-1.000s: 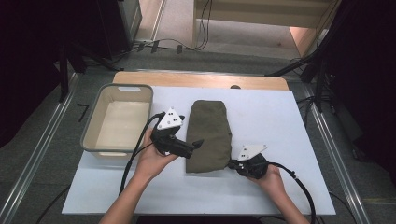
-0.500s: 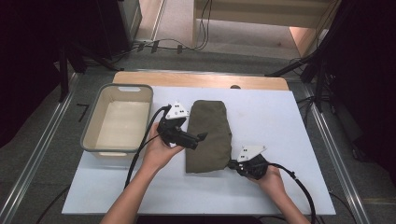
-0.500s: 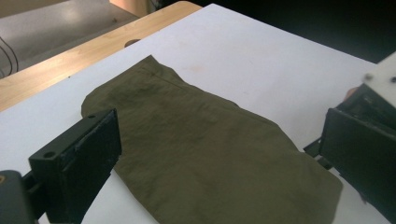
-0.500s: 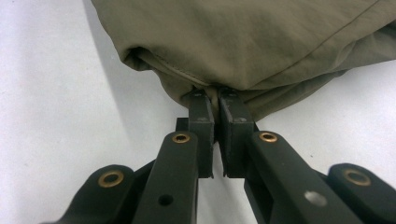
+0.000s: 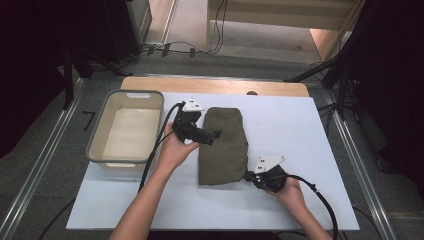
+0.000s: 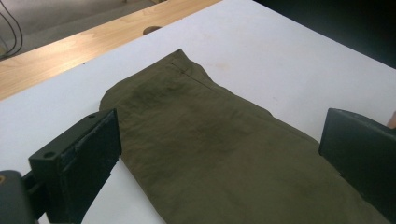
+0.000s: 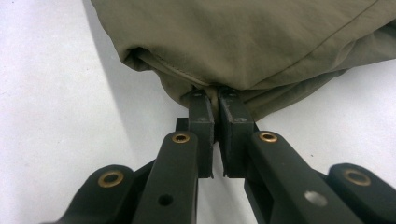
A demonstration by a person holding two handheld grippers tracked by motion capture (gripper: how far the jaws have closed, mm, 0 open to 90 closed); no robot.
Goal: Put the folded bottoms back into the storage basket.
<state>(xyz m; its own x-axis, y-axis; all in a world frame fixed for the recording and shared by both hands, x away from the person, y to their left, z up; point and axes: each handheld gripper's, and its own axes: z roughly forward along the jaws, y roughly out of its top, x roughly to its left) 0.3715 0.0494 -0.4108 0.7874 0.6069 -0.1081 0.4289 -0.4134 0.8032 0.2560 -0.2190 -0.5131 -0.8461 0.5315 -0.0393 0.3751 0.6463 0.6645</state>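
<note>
A folded olive-green garment [image 5: 225,145] lies lengthwise in the middle of the white table [image 5: 300,130]. My left gripper [image 5: 216,135] hovers at the garment's left edge, about halfway along, with its jaws wide open. In the left gripper view the cloth [image 6: 210,121] spreads out beyond the gripper [image 6: 224,144], and nothing is pinched. My right gripper [image 5: 247,176] is at the garment's near right corner. In the right gripper view it [image 7: 215,100] is shut on the bunched hem of the garment [image 7: 243,42].
A beige plastic basin [image 5: 95,135] with nothing in it stands on the left of the table, close to my left hand. A wooden strip [image 5: 215,85] runs along the far edge. Black cables trail from both grippers toward the near edge.
My left hand has moved away from the person along the garment's left edge, with its jaws still open. The right gripper has kept still, gripping the corner.
</note>
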